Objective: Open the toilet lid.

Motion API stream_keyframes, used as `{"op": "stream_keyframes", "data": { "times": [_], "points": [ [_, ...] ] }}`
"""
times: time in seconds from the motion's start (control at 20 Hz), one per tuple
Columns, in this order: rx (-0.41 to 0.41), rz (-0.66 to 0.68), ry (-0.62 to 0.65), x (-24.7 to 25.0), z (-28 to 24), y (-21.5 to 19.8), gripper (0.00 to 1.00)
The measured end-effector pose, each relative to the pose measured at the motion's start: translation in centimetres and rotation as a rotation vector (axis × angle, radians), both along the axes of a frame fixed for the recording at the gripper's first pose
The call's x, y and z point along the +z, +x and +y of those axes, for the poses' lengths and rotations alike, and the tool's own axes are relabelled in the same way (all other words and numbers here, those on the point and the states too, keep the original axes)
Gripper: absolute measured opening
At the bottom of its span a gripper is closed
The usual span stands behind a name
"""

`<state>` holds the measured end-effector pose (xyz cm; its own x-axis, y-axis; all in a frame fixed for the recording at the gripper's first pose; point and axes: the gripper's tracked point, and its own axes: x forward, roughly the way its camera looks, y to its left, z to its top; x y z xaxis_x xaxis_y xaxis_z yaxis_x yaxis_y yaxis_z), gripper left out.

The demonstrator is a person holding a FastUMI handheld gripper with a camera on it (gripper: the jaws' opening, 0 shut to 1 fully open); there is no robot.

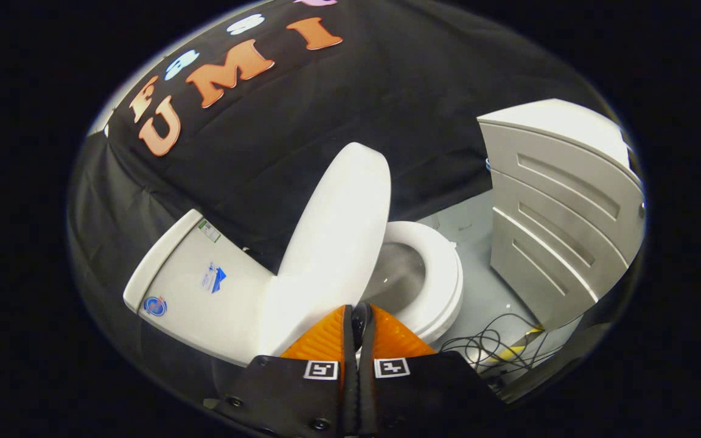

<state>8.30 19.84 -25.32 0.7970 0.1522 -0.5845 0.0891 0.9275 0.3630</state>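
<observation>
The white toilet lid (332, 237) is raised steeply off the white seat ring (442, 274) and stands close to the tank (204, 292) without resting against it. The bowl (396, 274) under it is exposed. My gripper (358, 313) is at the lid's free edge. Its fingers are closed to a narrow gap, with the lid's rim running down into that gap, so both fingers pinch the edge. The contact itself is partly hidden by the fingertips (326, 334).
A white cabinet (563, 207) with panelled drawers stands close beside the toilet, on the far side of the seat. Loose black cables (490, 350) lie on the grey floor (478, 225) between them. Black cloth walls surround the booth.
</observation>
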Motion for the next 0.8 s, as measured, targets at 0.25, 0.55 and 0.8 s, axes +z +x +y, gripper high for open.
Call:
{"op": "stream_keyframes", "data": {
  "times": [0.25, 0.55, 0.8],
  "points": [
    [0.023, -0.023, -0.096, 0.6, 0.4, 0.4, 0.08],
    [0.093, -0.076, -0.229, 2.2, 1.5, 0.4, 0.08],
    [0.111, -0.118, -0.284, 4.6, 3.4, 0.4, 0.08]
  ]
}}
